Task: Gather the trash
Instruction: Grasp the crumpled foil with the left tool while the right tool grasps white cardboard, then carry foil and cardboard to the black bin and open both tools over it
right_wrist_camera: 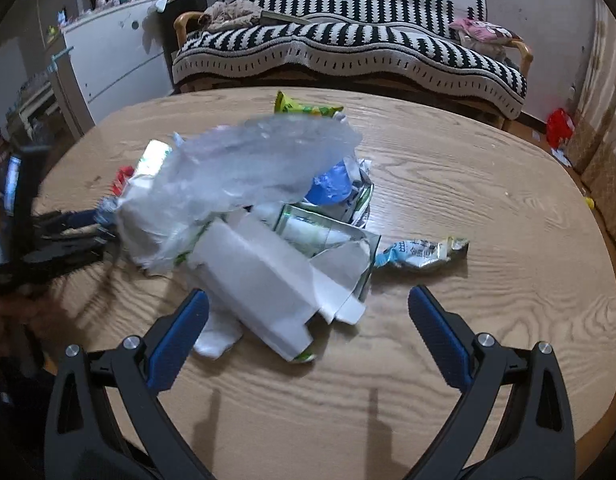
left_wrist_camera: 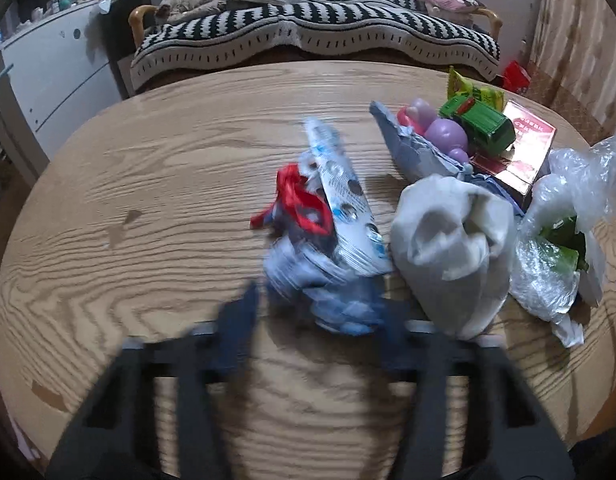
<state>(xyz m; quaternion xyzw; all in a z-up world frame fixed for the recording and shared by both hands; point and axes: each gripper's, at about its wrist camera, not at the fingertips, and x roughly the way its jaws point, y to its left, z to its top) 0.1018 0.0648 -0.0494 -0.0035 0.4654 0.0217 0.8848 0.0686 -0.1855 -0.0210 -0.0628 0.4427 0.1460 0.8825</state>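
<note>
A pile of trash lies on the wooden table [left_wrist_camera: 148,184]. In the left wrist view my left gripper [left_wrist_camera: 319,312] is blurred, its fingers wide apart on either side of a crumpled blue-white-red wrapper [left_wrist_camera: 331,224]; no grip shows. A white crumpled bag [left_wrist_camera: 451,248] and clear plastic [left_wrist_camera: 555,248] lie to its right. In the right wrist view my right gripper [right_wrist_camera: 308,304] is open, just in front of a white carton [right_wrist_camera: 264,276] and clear plastic bag [right_wrist_camera: 252,164]. A small snack wrapper [right_wrist_camera: 423,254] lies right of the pile. The left gripper [right_wrist_camera: 68,236] shows at the pile's left.
A green toy truck [left_wrist_camera: 483,124], a purple toy [left_wrist_camera: 443,132] and a red box [left_wrist_camera: 527,148] sit at the table's far right. A yellow-green snack packet [right_wrist_camera: 304,108] lies behind the pile. A striped sofa [right_wrist_camera: 347,48] stands beyond the table, a white cabinet [left_wrist_camera: 56,72] to the left.
</note>
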